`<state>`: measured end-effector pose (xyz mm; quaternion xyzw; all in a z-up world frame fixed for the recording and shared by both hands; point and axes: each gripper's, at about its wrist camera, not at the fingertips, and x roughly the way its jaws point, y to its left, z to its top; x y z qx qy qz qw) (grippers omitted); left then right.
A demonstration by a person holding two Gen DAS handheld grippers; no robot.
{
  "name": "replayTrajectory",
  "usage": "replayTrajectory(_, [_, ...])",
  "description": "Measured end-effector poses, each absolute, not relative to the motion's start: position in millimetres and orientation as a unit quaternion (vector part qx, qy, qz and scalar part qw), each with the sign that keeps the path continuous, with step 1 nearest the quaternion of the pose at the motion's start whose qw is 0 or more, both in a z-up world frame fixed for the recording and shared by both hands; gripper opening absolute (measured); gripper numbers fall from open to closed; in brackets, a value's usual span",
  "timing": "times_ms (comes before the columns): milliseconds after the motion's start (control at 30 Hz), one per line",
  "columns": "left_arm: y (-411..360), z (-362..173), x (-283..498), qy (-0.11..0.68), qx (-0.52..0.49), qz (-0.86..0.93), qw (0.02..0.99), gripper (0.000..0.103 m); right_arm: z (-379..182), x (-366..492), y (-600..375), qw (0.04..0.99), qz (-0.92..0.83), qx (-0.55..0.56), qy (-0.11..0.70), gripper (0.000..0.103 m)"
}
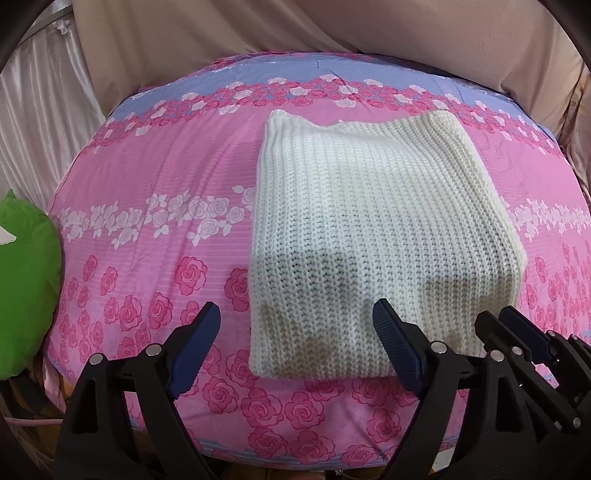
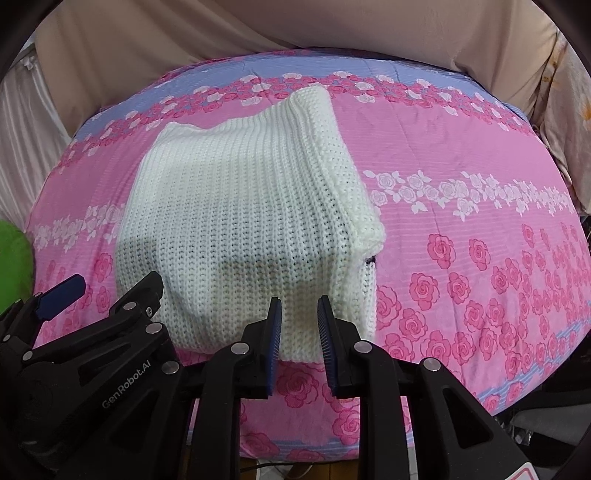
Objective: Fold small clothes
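Note:
A white knitted garment (image 1: 354, 236) lies folded into a rough rectangle on the pink rose-print sheet (image 1: 155, 177); it also shows in the right wrist view (image 2: 243, 229). My left gripper (image 1: 295, 314) is wide open and empty, hovering over the garment's near left corner. My right gripper (image 2: 299, 302) is open with a narrow gap and empty, just above the garment's near edge. The right gripper's fingers (image 1: 517, 325) show at the left wrist view's lower right; the left gripper's fingers (image 2: 66, 291) show at the right wrist view's lower left.
A green cushion (image 1: 22, 280) sits at the left edge of the bed. Beige fabric (image 1: 295, 26) hangs behind the bed, and pale curtain (image 1: 40, 118) on the left. The sheet's near edge (image 1: 295, 450) drops off just under the grippers.

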<state>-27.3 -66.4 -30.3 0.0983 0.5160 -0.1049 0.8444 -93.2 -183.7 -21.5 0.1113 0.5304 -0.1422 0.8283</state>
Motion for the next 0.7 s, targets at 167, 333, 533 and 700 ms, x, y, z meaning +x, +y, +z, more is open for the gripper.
replayTrajectory(167, [-67.9, -27.7, -28.2, 0.502, 0.106, -0.103, 0.852, 0.082, -21.6, -92.6, -184.2, 0.829, -0.142, 0.111, 0.53, 0.023])
replayTrajectory(333, [-68.8, -25.0, -28.9, 0.492, 0.107, -0.102, 0.858, 0.082, -20.9, -90.8, -185.2, 0.829, -0.142, 0.108, 0.529, 0.023])
replayTrajectory(533, [-69.5, -24.4, -25.4, 0.512, 0.099, -0.102, 0.847, 0.082, -18.4, -91.0, -185.9, 0.831, -0.143, 0.108, 0.527, 0.023])
replayTrajectory(700, [-69.5, -26.8, -23.4, 0.526, 0.097, -0.108, 0.838, 0.082, -16.9, -93.1, -187.5, 0.831, -0.14, 0.108, 0.527, 0.023])
